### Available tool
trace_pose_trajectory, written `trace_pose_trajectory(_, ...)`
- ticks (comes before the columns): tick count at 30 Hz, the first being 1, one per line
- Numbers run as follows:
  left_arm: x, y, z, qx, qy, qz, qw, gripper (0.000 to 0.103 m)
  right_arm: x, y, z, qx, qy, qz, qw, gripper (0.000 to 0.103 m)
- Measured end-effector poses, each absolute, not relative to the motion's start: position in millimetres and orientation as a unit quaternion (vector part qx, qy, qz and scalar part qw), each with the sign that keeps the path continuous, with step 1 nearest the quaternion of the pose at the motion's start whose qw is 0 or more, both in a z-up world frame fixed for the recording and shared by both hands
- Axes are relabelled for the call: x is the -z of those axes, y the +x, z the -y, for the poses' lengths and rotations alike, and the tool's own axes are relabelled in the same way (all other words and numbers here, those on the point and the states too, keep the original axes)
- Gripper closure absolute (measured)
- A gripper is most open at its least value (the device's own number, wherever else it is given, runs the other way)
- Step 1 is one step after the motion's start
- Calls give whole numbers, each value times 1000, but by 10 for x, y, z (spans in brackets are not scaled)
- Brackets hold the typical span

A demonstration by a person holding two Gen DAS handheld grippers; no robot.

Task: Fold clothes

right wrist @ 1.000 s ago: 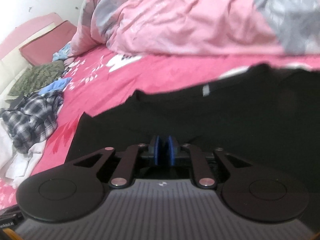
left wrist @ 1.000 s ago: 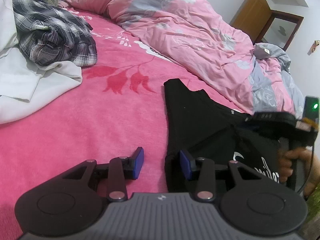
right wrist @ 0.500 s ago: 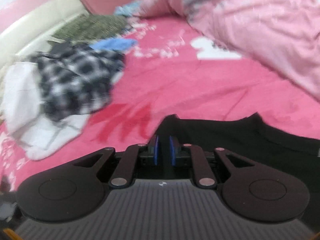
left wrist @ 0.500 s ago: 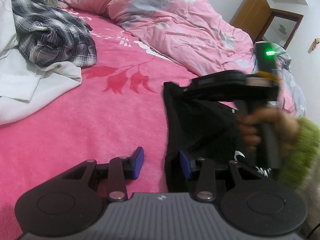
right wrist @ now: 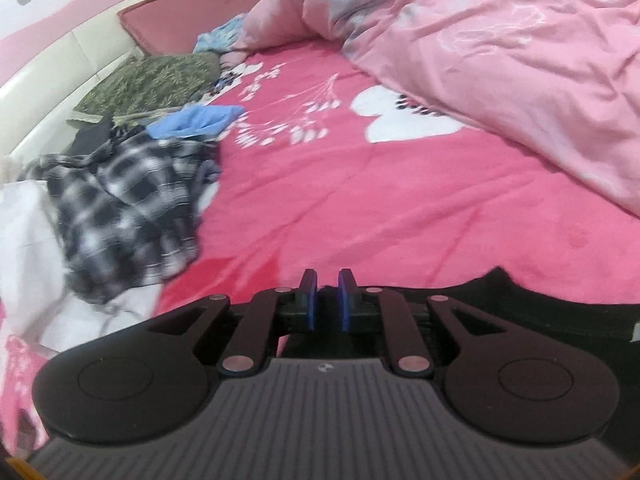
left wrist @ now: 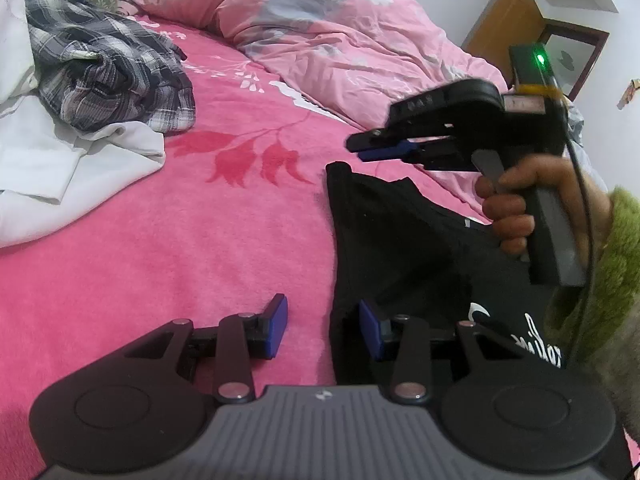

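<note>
Black fabric nearest, just past the left gripper (left wrist: pixel 322 328): a top (left wrist: pixel 400 248) with white lettering, laid out on the pink sheet (left wrist: pixel 200 240), with a straight side edge leading away from the lens. Left tongs parked wide apart and empty, one pad over bare sheet, the other over the top's edge, pinching nothing.

Above the top's far corner, the right gripper (left wrist: pixel 360 150), carried in a hand (left wrist: pixel 516 208) out of a fuzzy green sleeve (left wrist: pixel 608 272). Jaws parting from a narrow gap, nothing between them, clear of the cloth.

Judged from this, early in the job. Top roughly flattened and its visible edge tidy, but no sure fold in the part on show. Right half hidden behind hand and sleeve, so cannot say how it lies. Probably left to do: sides in, then bottom up to collar.

Further off to the left, more work waiting in a heap: a white garment (left wrist: pixel 60 160), a crumpled plaid shirt (left wrist: pixel 108 72) on it, a blue piece (right wrist: pixel 200 120) beyond, none folded.

At the back, a rumpled pink duvet (left wrist: pixel 340 32) across the bed and a wooden door (left wrist: pixel 500 28) by the wall.
</note>
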State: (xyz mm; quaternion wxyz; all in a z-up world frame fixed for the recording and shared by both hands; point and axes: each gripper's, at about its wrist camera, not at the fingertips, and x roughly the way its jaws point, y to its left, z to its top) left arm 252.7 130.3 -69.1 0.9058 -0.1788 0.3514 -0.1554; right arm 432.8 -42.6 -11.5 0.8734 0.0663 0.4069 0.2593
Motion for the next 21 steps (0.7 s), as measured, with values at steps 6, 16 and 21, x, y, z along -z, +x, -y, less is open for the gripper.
trace_pose_trajectory(6, 704, 2531, -1341, 158, -191, -349, 904, 64, 181, 4385, 28, -242, 17, -467, 850, 77)
trace_pose_trajectory(16, 707, 2538, -1327, 159, -185, -348, 905, 77, 303, 4447, -131, -196, -45, -486, 851, 94)
trace_pose_trajectory(21, 702, 2524, -1330, 155, -185, -346, 907, 97, 222, 4393, -128, -202, -42, -456, 866, 101)
